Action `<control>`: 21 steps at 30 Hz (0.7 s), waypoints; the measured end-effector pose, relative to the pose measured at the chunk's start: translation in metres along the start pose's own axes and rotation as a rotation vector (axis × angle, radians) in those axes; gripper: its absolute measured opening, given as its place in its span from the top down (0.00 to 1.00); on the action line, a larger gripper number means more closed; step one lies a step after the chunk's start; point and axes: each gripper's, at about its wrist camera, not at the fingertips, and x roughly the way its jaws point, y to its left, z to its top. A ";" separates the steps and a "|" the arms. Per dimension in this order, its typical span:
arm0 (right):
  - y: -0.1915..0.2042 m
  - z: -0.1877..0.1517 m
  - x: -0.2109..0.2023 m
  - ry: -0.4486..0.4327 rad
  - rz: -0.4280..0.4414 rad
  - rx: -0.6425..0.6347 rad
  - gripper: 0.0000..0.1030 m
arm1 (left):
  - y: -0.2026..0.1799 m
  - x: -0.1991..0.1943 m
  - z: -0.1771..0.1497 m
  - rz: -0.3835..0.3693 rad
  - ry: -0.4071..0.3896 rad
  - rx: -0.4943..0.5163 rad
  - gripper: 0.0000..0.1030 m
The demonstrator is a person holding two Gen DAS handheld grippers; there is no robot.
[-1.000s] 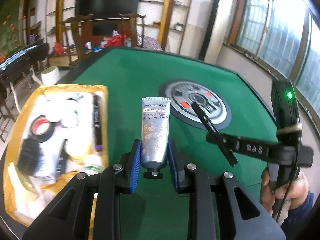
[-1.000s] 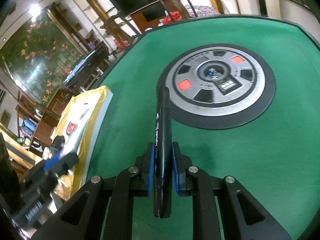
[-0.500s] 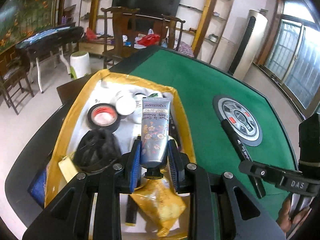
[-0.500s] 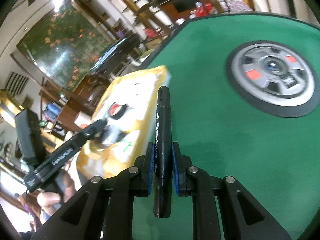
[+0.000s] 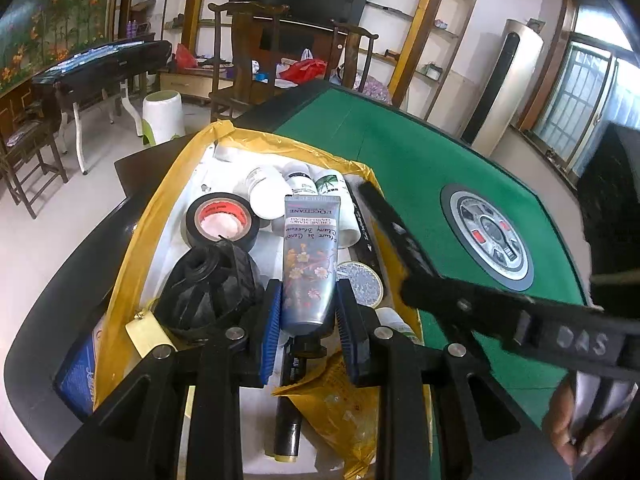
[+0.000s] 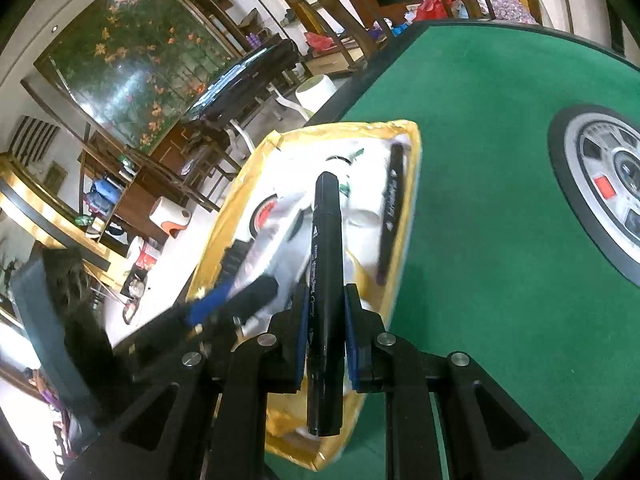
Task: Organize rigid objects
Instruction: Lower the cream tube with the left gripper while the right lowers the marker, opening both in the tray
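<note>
Hand-cream tube (image 5: 310,264), silver-blue squeezable plastic printed with blossoms, hangs over the yellow-rimmed tray (image 5: 132,240) on the green felt surface (image 5: 420,168). The left claw (image 5: 308,312) is clamped near its capped end; the crimped end points forward along the fingers. It looks light, soft-walled, easily dented. The right claw (image 6: 326,320) pinches a stiff black marker pen (image 6: 326,280) mid-barrel, pointing forward over the tray's near edge.

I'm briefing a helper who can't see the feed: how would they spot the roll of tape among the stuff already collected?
On the left edge of the green table lies an open yellow bag with a white lining. The tape roll lies in the bag's far half, left of the hand cream tube in the left gripper. It is the only ring there: black outside, red core.
</note>
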 end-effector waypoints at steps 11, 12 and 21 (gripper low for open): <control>0.012 0.010 0.024 0.013 -0.056 -0.005 0.86 | 0.007 -0.004 -0.002 -0.040 -0.016 -0.025 0.77; 0.011 0.010 0.026 0.014 -0.062 -0.003 0.86 | 0.007 -0.003 -0.002 -0.038 -0.017 -0.022 0.77; -0.004 0.013 0.029 0.025 -0.093 0.026 0.86 | 0.009 -0.003 -0.004 -0.053 -0.003 -0.017 0.77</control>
